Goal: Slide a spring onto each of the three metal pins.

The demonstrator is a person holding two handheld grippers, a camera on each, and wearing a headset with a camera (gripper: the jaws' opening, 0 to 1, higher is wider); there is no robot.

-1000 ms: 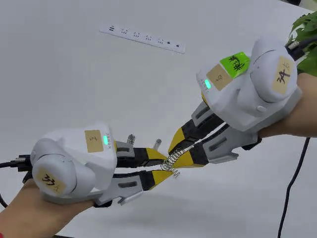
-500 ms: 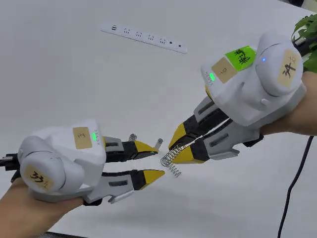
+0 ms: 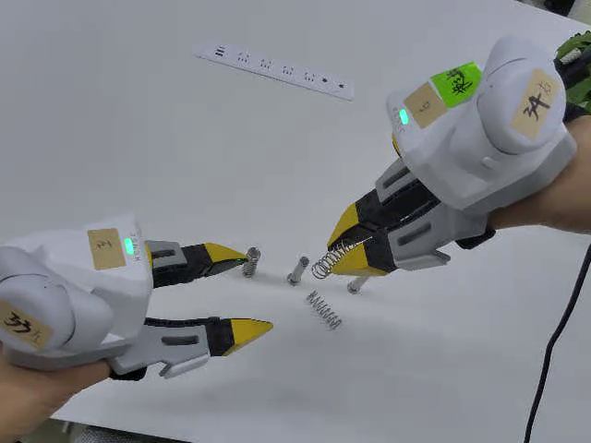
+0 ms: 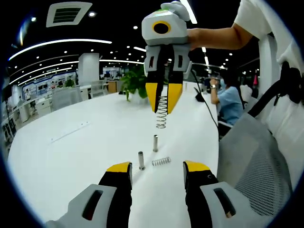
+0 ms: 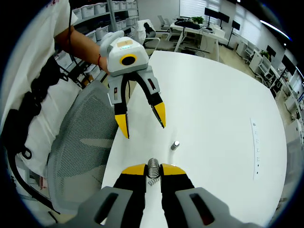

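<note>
Three short metal pins stand on the white table (image 3: 138, 157): a left pin (image 3: 250, 262), a middle pin (image 3: 297, 270) and a right pin (image 3: 356, 284). A loose spring (image 3: 323, 309) lies flat just in front of them. My right gripper (image 3: 343, 258) is shut on a second spring (image 3: 329, 261), which hangs above and between the middle and right pins. My left gripper (image 3: 256, 293) is open, its upper jaw tip close beside the left pin. The left gripper view has the held spring (image 4: 162, 111) above two pins (image 4: 155, 143). The right gripper view has the spring (image 5: 153, 166) pinched between the jaws.
A white power strip (image 3: 277, 69) lies at the far side of the table. A green plant (image 3: 580, 51) and a black cable (image 3: 554, 341) are at the right edge. A grey mesh chair (image 5: 76, 156) stands beside the table.
My left gripper has drawn back to the left, away from the right gripper, and its jaws stand wider apart. The right gripper keeps its spring. The right pin has come into sight.
</note>
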